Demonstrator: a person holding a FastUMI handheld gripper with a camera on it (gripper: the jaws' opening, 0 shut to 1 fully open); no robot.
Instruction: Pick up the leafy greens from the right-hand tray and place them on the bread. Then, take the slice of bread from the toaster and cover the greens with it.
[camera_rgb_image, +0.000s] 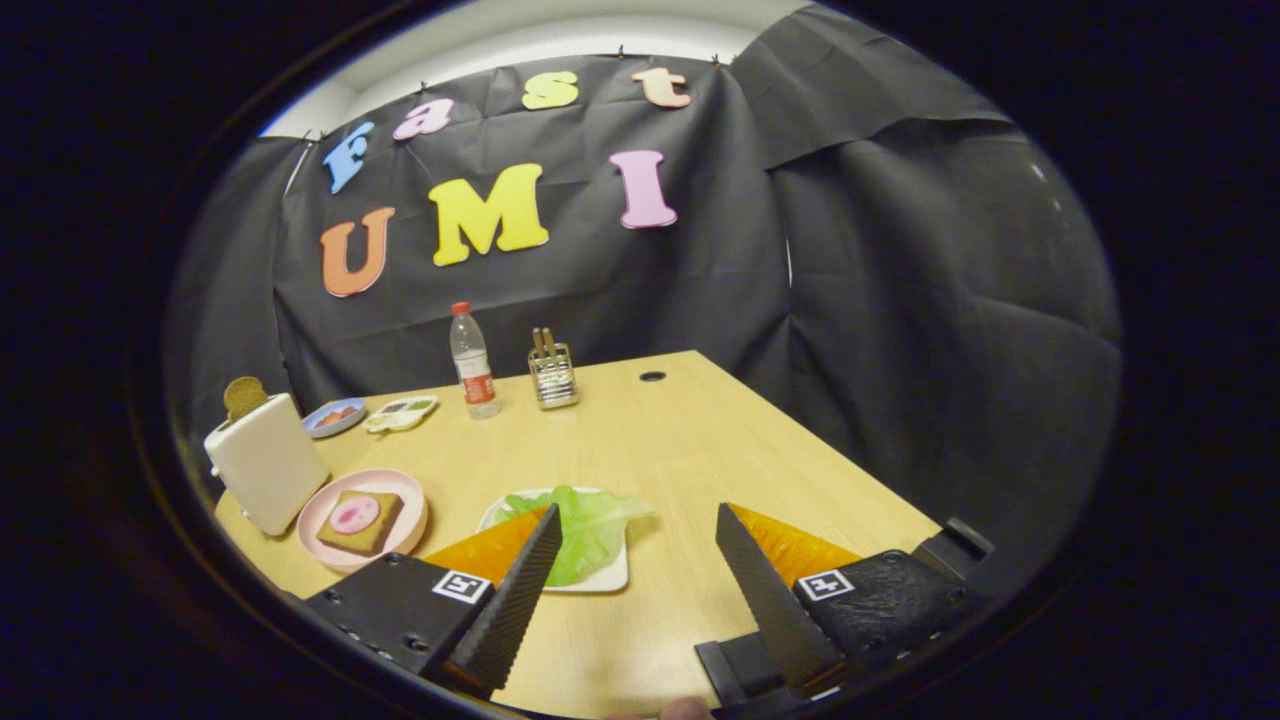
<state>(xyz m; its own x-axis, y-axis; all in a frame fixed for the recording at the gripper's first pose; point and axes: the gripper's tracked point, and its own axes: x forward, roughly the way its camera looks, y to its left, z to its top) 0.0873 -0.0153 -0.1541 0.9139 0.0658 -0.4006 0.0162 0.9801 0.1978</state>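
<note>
Light green leafy greens (582, 528) lie on a white tray (606, 578) on the wooden table, just ahead of my left finger, which overlaps the tray's left part. My gripper (637, 518) hovers above the table, open, with nothing between its fingers. To the left, a pink plate (405, 494) holds a square slice of bread (360, 523) with a round pink slice on top. Behind that plate stands a white toaster (264, 460) with a brown slice of bread (243, 395) sticking out of its top.
At the back of the table stand a clear water bottle (472, 362) with a red cap and a wire utensil holder (553, 374). A blue plate (333, 416) and a small white dish (401, 412) sit behind the toaster. The table's right edge runs near my right finger.
</note>
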